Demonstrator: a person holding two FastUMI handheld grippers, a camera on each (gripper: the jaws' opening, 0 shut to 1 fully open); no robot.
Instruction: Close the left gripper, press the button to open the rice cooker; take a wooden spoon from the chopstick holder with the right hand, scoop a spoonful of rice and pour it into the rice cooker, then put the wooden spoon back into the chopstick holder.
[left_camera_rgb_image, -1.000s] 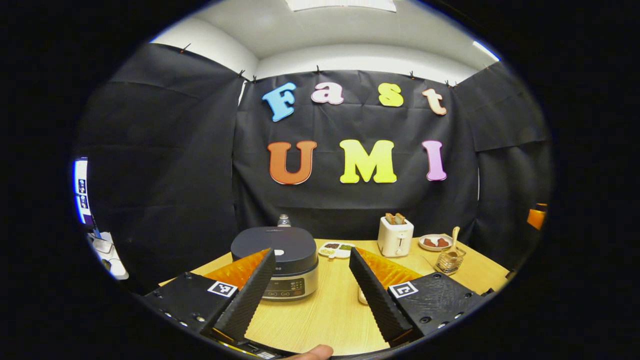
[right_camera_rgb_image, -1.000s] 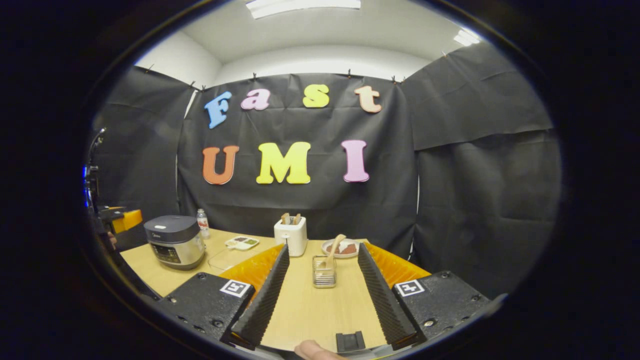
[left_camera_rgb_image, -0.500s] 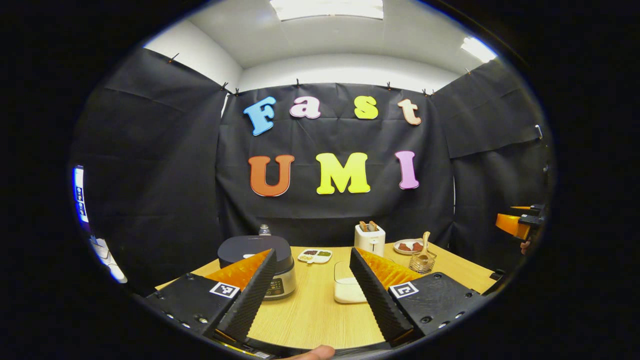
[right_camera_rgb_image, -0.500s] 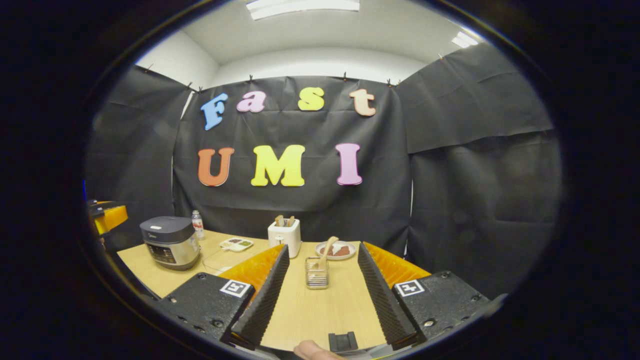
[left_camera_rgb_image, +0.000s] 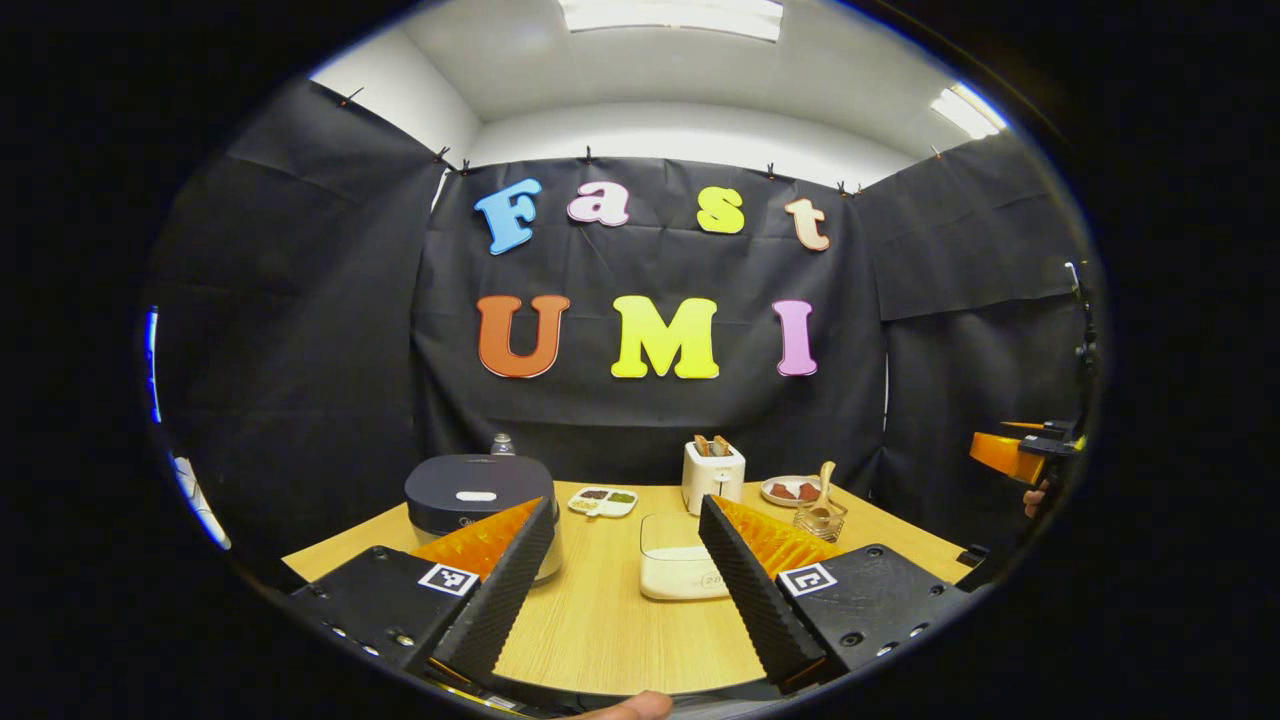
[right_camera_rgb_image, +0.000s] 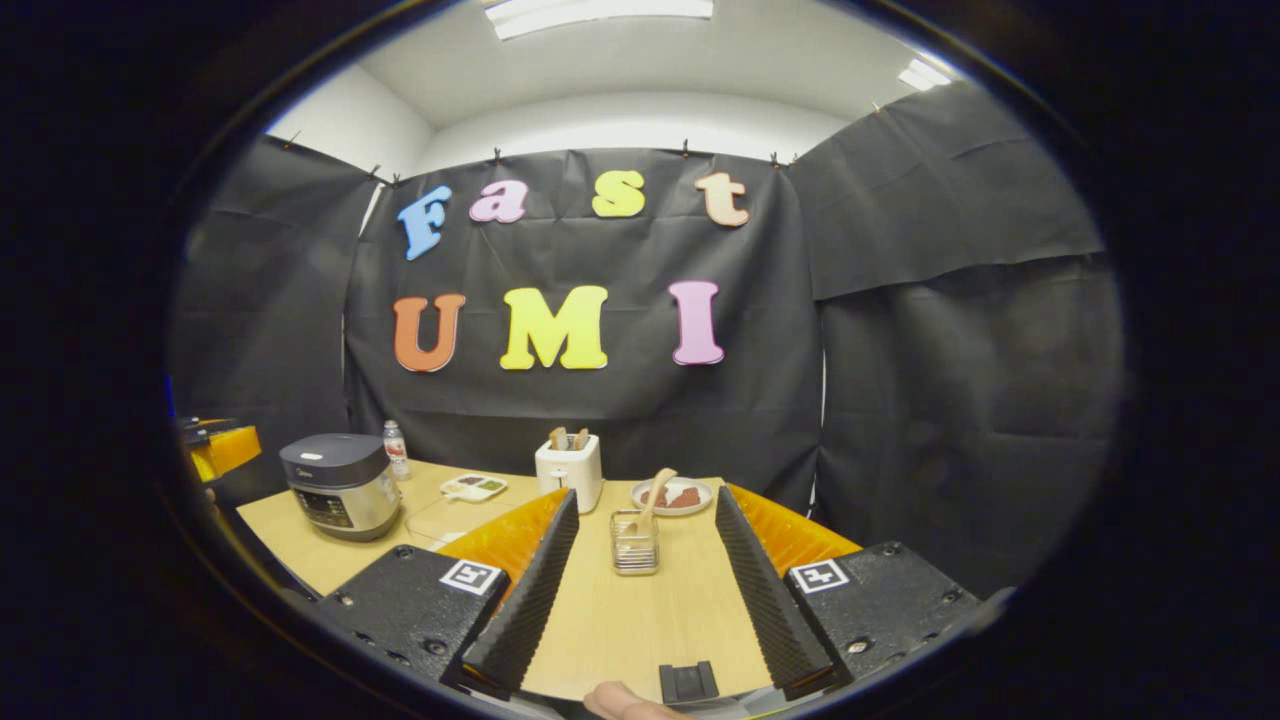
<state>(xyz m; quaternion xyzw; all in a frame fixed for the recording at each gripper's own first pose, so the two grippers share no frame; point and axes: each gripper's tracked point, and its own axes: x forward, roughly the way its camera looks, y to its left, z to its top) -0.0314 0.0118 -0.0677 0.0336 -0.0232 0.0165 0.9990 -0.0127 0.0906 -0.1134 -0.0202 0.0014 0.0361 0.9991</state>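
Note:
The rice cooker (left_camera_rgb_image: 478, 497) stands shut at the table's left, dark lid with a pale button on top; in the right gripper view the rice cooker (right_camera_rgb_image: 341, 485) is at far left. A clear container of rice (left_camera_rgb_image: 680, 571) sits mid-table. A wooden spoon (right_camera_rgb_image: 654, 493) leans in the wire chopstick holder (right_camera_rgb_image: 634, 543), straight ahead of my right gripper (right_camera_rgb_image: 640, 600), which is open and well short of it. The chopstick holder (left_camera_rgb_image: 819, 515) shows at right in the left gripper view. My left gripper (left_camera_rgb_image: 622, 580) is open, back from the cooker, its left finger overlapping the cooker's front.
A white toaster (left_camera_rgb_image: 713, 476) with bread stands at the back, a plate of food (left_camera_rgb_image: 788, 490) to its right, a small divided dish (left_camera_rgb_image: 603, 501) and a bottle (left_camera_rgb_image: 501, 444) to its left. The table's wooden top (right_camera_rgb_image: 640, 620) reaches the near edge.
My left gripper has pulled back and away from the rice cooker, which now looks smaller and farther; the rice container has come into sight. My right gripper has drawn back slightly from the chopstick holder.

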